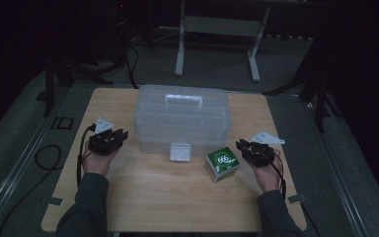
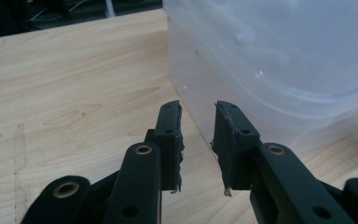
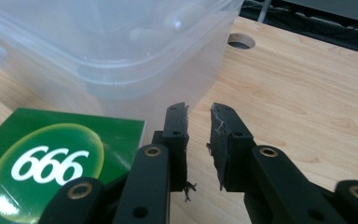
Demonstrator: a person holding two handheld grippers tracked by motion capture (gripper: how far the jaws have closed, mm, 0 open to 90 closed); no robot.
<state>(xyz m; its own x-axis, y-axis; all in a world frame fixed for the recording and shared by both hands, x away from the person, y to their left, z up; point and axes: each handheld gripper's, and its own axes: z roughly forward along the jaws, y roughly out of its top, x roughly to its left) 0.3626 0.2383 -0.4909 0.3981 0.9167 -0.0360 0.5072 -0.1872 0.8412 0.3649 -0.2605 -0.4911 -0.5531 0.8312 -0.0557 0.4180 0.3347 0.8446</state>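
Observation:
A translucent plastic storage box (image 1: 181, 118) with a lid and a white top handle (image 1: 183, 100) stands mid-table; its white front latch (image 1: 180, 151) hangs down. A green carton marked 666 (image 1: 221, 164) sits at the box's front right corner. My left gripper (image 1: 120, 135) rests left of the box, jaws a little apart and empty. In the left gripper view, the left gripper (image 2: 198, 109) points at the box's corner (image 2: 270, 60). My right gripper (image 1: 242, 145) lies just right of the carton. In its own view the right gripper (image 3: 199, 109) is open beside the carton (image 3: 51, 158) and box (image 3: 121, 51).
The wooden table (image 1: 153, 197) has bare surface in front of the box and carton. A round hole (image 3: 240, 42) is cut in the tabletop beyond the box. Cables trail off the table's left side, and a white stand (image 1: 180, 49) is on the floor behind.

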